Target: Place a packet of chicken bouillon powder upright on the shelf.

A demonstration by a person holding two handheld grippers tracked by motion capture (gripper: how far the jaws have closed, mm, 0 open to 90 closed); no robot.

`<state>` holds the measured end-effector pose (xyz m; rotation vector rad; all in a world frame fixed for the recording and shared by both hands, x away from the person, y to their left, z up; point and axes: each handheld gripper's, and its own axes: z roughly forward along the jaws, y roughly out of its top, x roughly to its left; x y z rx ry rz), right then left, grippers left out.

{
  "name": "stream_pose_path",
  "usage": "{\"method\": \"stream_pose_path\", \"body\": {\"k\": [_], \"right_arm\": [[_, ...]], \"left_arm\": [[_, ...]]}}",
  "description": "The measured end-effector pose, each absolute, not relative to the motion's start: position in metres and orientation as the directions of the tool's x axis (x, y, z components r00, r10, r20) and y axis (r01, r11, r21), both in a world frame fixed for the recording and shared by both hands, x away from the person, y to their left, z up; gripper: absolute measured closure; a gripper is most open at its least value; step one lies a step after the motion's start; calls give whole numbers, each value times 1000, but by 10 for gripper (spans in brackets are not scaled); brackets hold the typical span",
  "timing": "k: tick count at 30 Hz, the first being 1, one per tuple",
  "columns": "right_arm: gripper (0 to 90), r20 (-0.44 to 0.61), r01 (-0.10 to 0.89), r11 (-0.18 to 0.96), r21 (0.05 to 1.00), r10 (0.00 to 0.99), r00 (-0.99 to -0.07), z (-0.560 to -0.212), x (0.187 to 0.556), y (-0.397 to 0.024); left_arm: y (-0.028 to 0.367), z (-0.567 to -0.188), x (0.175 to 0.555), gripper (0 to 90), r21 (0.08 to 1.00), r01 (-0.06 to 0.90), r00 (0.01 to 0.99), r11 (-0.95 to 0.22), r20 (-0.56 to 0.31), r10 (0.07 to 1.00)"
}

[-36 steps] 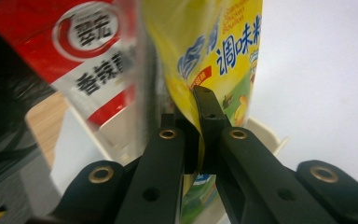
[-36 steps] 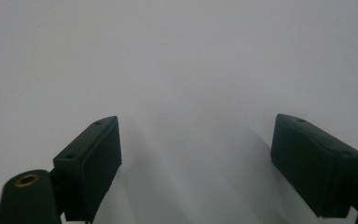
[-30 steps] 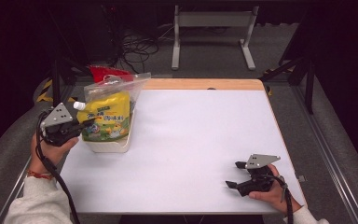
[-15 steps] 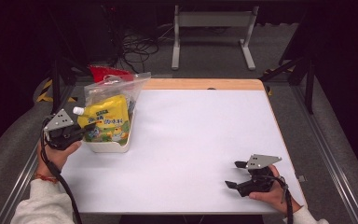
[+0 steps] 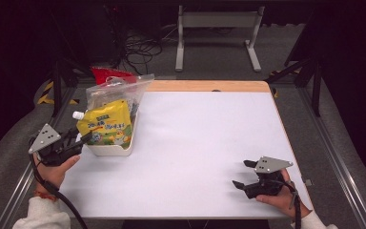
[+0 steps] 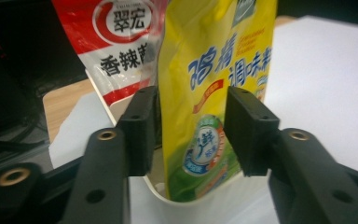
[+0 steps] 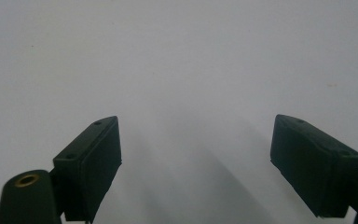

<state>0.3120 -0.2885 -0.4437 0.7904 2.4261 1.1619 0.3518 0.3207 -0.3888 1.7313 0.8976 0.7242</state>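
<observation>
At the left edge of the white table, the left claw points at a yellow spouted pouch standing upright in a white tub. Its jaws have just been opening and now stand apart on either side of the pouch's lower half, not pressing it, so the pouch looks released and propped by the tub wall. The pouch is glossy yellow with blue Chinese lettering, a green patch low down and a white cap at its top left corner. Behind it lean a red-and-white snack bag and a clear zip bag. Far right, the right claw rests on the bare table, jaws spread wide, grasping nothing, apparently waiting.
</observation>
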Motion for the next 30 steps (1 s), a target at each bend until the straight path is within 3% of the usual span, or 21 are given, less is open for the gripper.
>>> {"method": "stream_pose_path", "body": {"k": [2, 5, 8, 22, 30], "right_arm": [[166, -70, 333, 507, 795, 623, -779, -442, 312, -290], [166, -71, 333, 498, 800, 631, -773, -441, 313, -291], [167, -74, 334, 497, 801, 636, -768, -440, 314, -292], [169, -117, 311, 483, 819, 671, -732, -433, 313, -297], [162, -145, 307, 466, 830, 711, -688, -431, 313, -306]], "left_arm": [[319, -388, 343, 408, 953, 203, 528, -223, 86, 845], [315, -386, 332, 384, 962, 174, 501, -208, 95, 860], [312, -386, 327, 280, 961, 189, 484, -202, 88, 870], [263, -406, 297, 162, 930, 257, 584, -263, 67, 809], [214, -438, 288, 121, 878, 323, 724, -354, 11, 690]]}}
